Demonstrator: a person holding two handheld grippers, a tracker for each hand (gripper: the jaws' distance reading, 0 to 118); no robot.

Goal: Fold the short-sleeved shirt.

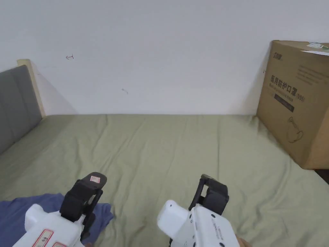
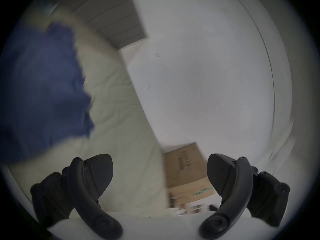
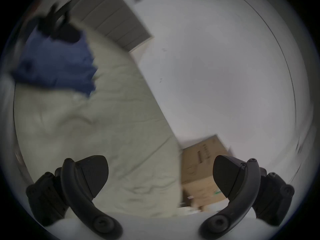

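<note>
A blue short-sleeved shirt [image 1: 19, 212] lies crumpled on the green bed sheet [image 1: 167, 151] at the lower left of the head view; it also shows in the left gripper view as the blue shirt [image 2: 39, 91] and in the right gripper view as the shirt [image 3: 57, 67]. My left gripper [image 1: 93, 193] hovers above the shirt's right edge, and in its own view the left gripper [image 2: 160, 172] is open and holds nothing. My right gripper [image 1: 208, 189] hangs over bare sheet to the right, and the right gripper [image 3: 161, 172] is open and holds nothing.
A large cardboard box [image 1: 298, 103] stands on the bed at the right, against the white wall [image 1: 160, 48]. A grey padded headboard [image 1: 16, 103] runs along the left side. The sheet between shirt and box is wrinkled and bare.
</note>
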